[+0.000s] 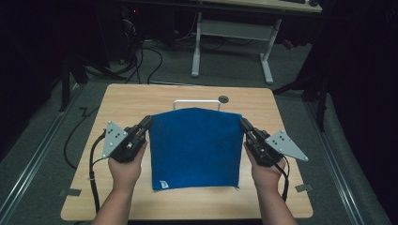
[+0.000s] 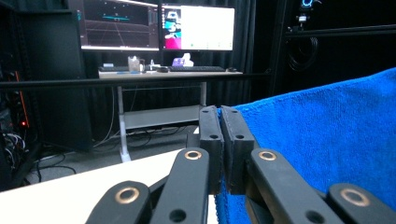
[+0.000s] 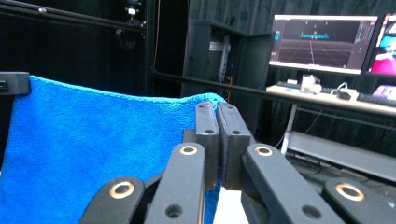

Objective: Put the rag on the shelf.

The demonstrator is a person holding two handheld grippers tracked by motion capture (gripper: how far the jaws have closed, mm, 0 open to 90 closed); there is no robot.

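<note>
A blue towel [image 1: 195, 147] hangs stretched between my two grippers above the wooden table [image 1: 136, 101], its near edge with a small white tag resting near the table's front. My left gripper [image 1: 148, 121] is shut on the towel's far left corner, and my right gripper [image 1: 243, 123] is shut on its far right corner. In the left gripper view the jaws of the left gripper [image 2: 220, 109] pinch the towel [image 2: 327, 135], which spreads to the right. In the right gripper view the right gripper [image 3: 216, 106] clamps the towel [image 3: 93, 149], which spreads to the left.
A white wire handle [image 1: 197, 101] and a round dark hole [image 1: 223, 99] sit on the table behind the towel. Beyond the table stands a desk with white legs [image 1: 232, 42] and monitors [image 2: 196, 27]. Cables lie on the grey floor at left.
</note>
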